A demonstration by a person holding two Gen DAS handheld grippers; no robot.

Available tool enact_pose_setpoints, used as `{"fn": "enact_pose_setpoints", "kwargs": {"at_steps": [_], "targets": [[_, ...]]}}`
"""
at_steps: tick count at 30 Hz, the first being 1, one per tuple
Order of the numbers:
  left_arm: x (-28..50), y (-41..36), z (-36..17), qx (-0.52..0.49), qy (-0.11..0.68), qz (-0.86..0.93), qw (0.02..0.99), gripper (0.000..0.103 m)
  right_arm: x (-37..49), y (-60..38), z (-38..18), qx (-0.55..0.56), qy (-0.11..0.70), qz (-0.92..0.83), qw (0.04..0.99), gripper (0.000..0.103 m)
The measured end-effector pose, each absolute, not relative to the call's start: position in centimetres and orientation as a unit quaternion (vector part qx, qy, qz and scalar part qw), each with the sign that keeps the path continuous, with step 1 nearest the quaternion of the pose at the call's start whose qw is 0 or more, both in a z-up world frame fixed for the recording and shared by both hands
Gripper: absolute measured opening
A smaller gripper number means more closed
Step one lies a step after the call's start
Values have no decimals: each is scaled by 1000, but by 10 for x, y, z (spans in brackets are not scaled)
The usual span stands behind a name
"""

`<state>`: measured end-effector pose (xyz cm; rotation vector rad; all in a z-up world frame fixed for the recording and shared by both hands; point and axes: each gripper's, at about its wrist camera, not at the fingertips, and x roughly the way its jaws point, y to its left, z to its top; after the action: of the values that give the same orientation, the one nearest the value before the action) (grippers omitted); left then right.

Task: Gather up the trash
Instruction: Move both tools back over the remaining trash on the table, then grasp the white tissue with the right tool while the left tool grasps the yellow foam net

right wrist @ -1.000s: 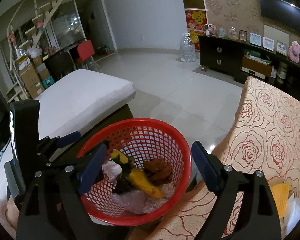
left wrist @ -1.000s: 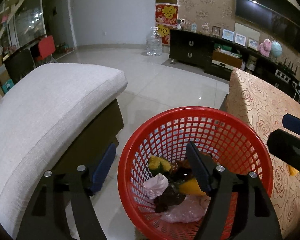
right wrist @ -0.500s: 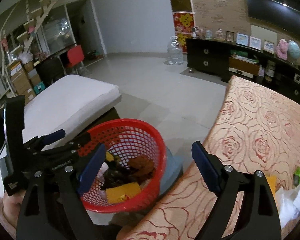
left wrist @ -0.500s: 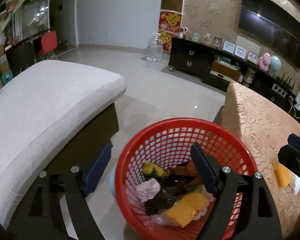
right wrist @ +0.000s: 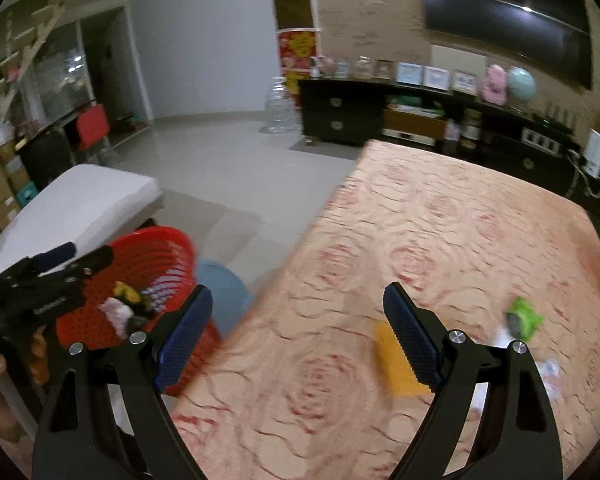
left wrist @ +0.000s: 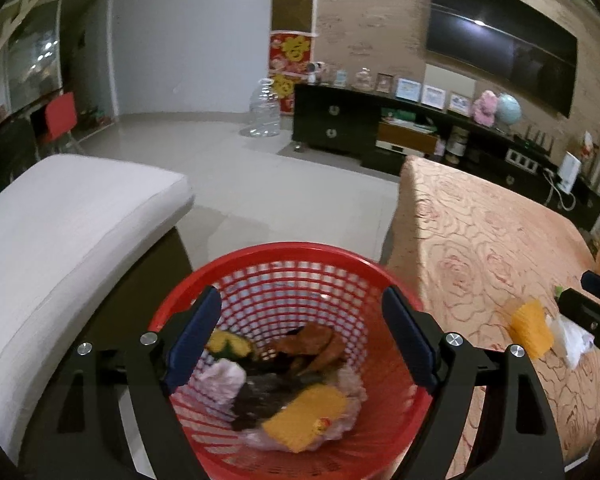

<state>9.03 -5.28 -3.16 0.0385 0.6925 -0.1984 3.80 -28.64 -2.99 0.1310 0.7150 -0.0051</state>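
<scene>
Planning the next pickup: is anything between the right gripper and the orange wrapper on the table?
Nothing visible. The right gripper, open, hangs over bare tablecloth; the orange wrapper lies just beyond its right finger.

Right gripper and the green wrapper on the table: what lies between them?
In the right wrist view, the right gripper hangs open over the tablecloth; an orange packet lies beside its right finger, then bare cloth up to the green wrapper.
</scene>
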Motion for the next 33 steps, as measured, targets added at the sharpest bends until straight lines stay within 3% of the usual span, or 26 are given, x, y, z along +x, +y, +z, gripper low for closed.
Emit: {"fn": "enact_pose_setpoints", "kwargs": {"at_steps": [13, 26, 29, 33], "targets": [[71, -124, -41, 65, 339, -160, 925, 80, -16, -397, -56, 126, 359, -121, 917, 85], [61, -164, -55, 106, 346, -183, 914, 80, -7, -411, -105, 103, 395, -120, 905, 84], [59, -168, -56, 109, 346, -187, 913, 79, -1, -411, -112, 97, 403, -121, 902, 73], [56, -174, -57, 115, 345, -193, 911, 80, 4, -412, -122, 103, 421, -111, 894, 46]]}}
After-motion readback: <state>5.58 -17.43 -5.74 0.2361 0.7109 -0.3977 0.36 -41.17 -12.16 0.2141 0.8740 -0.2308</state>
